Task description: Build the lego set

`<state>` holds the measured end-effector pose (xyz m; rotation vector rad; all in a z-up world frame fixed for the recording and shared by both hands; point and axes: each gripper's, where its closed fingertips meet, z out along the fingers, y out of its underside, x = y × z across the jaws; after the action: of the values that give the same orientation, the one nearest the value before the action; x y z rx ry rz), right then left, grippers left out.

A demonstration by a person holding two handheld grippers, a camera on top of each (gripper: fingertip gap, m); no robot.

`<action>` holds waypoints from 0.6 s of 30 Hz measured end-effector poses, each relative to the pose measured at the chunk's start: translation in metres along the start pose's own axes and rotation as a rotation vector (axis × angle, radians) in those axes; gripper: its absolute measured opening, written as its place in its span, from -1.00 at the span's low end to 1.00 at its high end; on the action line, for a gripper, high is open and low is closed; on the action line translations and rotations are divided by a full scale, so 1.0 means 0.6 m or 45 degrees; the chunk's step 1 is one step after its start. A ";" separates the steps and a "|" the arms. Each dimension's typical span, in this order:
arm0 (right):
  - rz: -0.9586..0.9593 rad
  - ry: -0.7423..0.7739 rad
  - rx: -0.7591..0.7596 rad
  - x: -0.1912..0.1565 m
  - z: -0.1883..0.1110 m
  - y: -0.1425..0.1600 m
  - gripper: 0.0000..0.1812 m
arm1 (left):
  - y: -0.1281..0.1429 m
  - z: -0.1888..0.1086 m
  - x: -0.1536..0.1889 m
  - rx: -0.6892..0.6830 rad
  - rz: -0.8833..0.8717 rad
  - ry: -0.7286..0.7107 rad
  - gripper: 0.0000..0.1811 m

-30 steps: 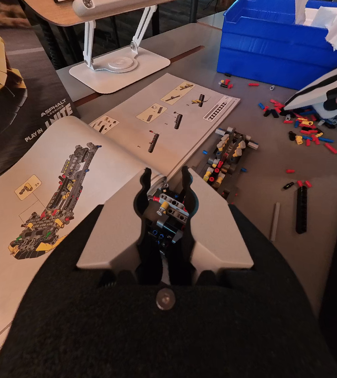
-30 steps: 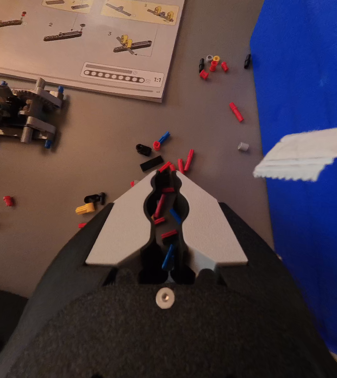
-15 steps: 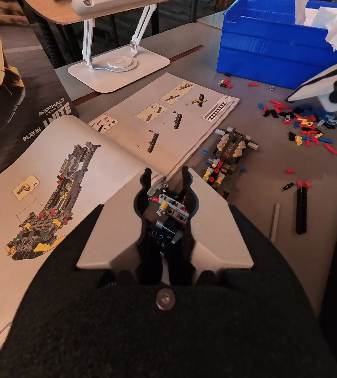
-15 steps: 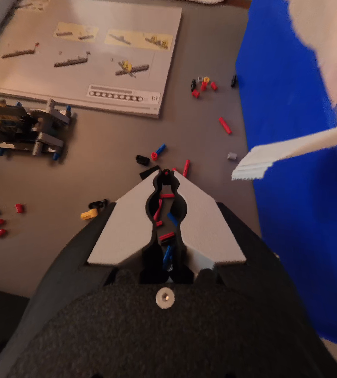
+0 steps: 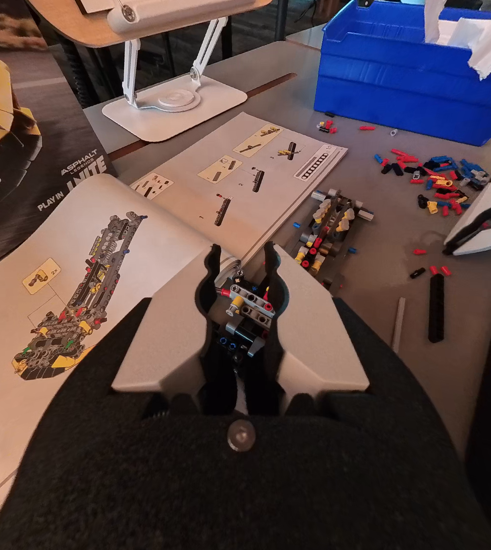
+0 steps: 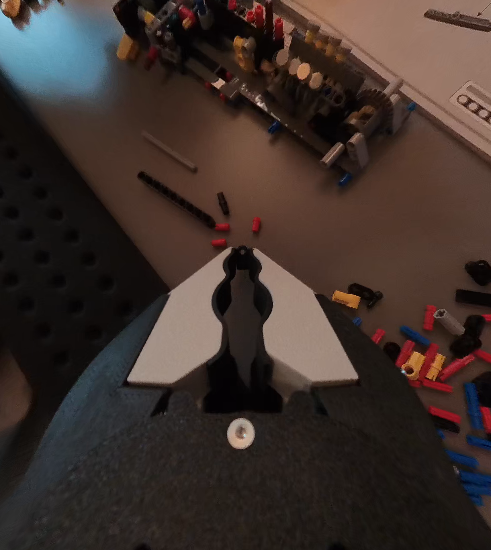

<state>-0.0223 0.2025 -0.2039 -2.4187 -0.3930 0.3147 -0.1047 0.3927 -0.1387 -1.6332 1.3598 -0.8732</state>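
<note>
In the left wrist view, the left gripper (image 5: 242, 253) has its fingers parted at the tips yet pressed against a small grey and black sub-assembly (image 5: 248, 312) held deeper between them, over the edge of the open instruction booklet (image 5: 178, 226). Because the grip sits on uneven studs and pins, the piece could twist or slip out if the other tool pushes on it hard, and a fall onto the grey table (image 5: 372, 285) might knock its red and yellow pins loose. Just beyond lies the long chassis (image 5: 327, 235), and farther right the pile of loose pins (image 5: 437, 181) lies in front of the blue bin (image 5: 411, 89). In the right wrist view, the right gripper (image 6: 241, 251) is closed at the tips on what looks like a small black pin (image 6: 241, 251), too small to make out surely, hovering just short of three red pins (image 6: 221, 227) and a black beam (image 6: 175, 199). So slight a hold could let the pin tilt or drop among the scattered parts (image 6: 461, 357), where it would be hard to find. The view is blurred, which hints at quick motion; a fast approach could miss the hole or bump the chassis (image 6: 297, 77) out of place.
</note>
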 end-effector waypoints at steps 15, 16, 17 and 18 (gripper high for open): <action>0.039 0.022 0.029 0.002 -0.001 -0.005 -0.87 | -0.004 -0.002 -0.004 0.012 0.012 -0.023 -0.69; 0.056 0.023 0.050 0.004 -0.004 -0.008 -0.87 | -0.004 -0.002 -0.004 0.012 0.013 -0.023 -0.69; 0.070 0.027 0.067 0.006 -0.008 -0.011 -0.85 | -0.004 -0.002 -0.004 0.012 0.013 -0.022 -0.69; 0.085 0.040 0.084 0.011 -0.011 -0.014 -0.85 | -0.004 -0.002 -0.004 0.012 0.012 -0.021 -0.69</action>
<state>-0.0154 0.2072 -0.1943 -2.3727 -0.2839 0.3134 -0.1050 0.3951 -0.1358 -1.6225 1.3486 -0.8577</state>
